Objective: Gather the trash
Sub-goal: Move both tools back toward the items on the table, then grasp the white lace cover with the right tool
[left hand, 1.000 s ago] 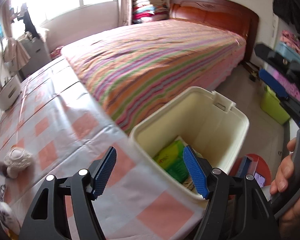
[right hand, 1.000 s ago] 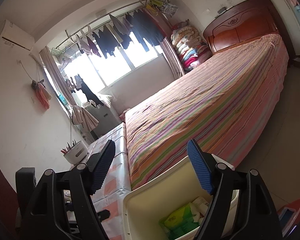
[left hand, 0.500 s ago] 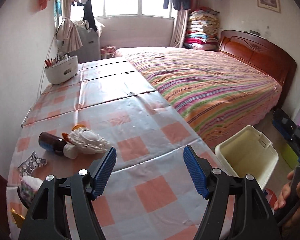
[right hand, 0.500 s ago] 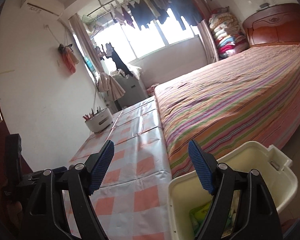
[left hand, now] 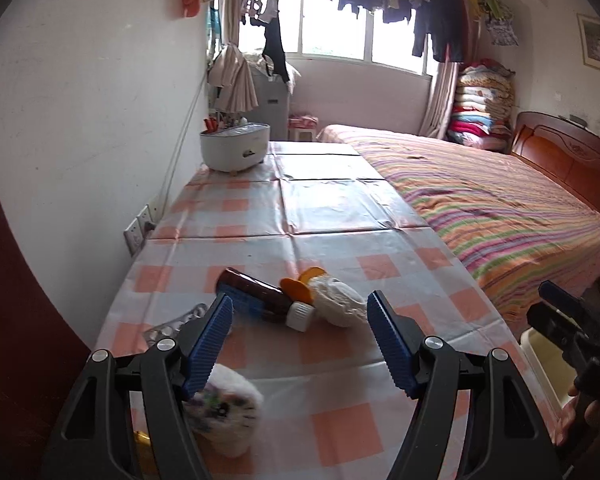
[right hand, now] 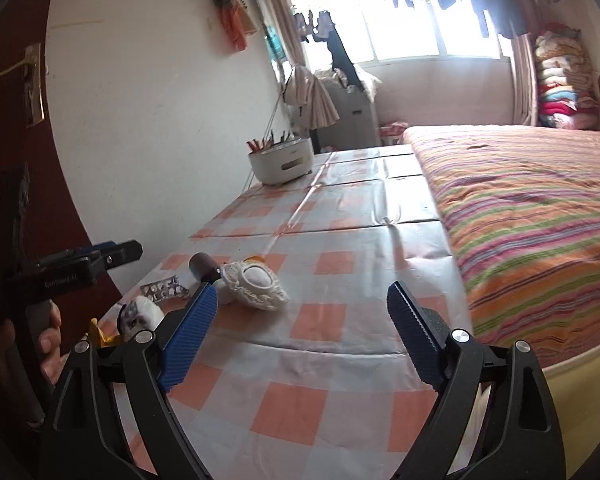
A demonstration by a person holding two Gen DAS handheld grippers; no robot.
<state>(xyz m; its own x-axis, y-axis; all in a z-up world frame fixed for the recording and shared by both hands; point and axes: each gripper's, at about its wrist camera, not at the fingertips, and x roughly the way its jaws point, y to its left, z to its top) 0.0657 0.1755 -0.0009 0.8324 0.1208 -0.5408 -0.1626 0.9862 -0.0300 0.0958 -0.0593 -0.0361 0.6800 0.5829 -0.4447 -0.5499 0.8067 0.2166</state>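
- The left gripper [left hand: 300,344] fills the lower edge of the left wrist view, its blue-padded jaws spread wide with nothing between them.
- The right gripper [right hand: 301,336] sits at the bottom of the right wrist view; its jaws have just been opening and stand wide apart, empty.
- A person's hand [right hand: 50,344] at the left edge of the right wrist view holds the left gripper's handle.
- Low and left in the left wrist view, a crumpled white wad with dark print [left hand: 224,416] lies on the checked tablecloth [left hand: 339,208], just behind the left jaw.
- Beside it, at the bottom left, a bit of yellow wrapper [right hand: 98,334] shows in the right wrist view.
- A silver blister pack [right hand: 164,288] lies flat, left of centre.
- In the middle of the left wrist view a brown bottle with a white cap [left hand: 260,300] lies on its side, touching a white face mask [left hand: 339,304] to its right.
- An orange lid [left hand: 300,286] sits between bottle and mask, touching both.
- The cream bin [right hand: 579,392] shows only as a rim at the lower right, off the table's edge, beside the striped bed [left hand: 479,200].
- Far back on the table, upper centre-left, stands a white tub of utensils [left hand: 236,152] near the wall.
- Beyond, clothes hang across the bright window [left hand: 339,20] at the top of the frame.
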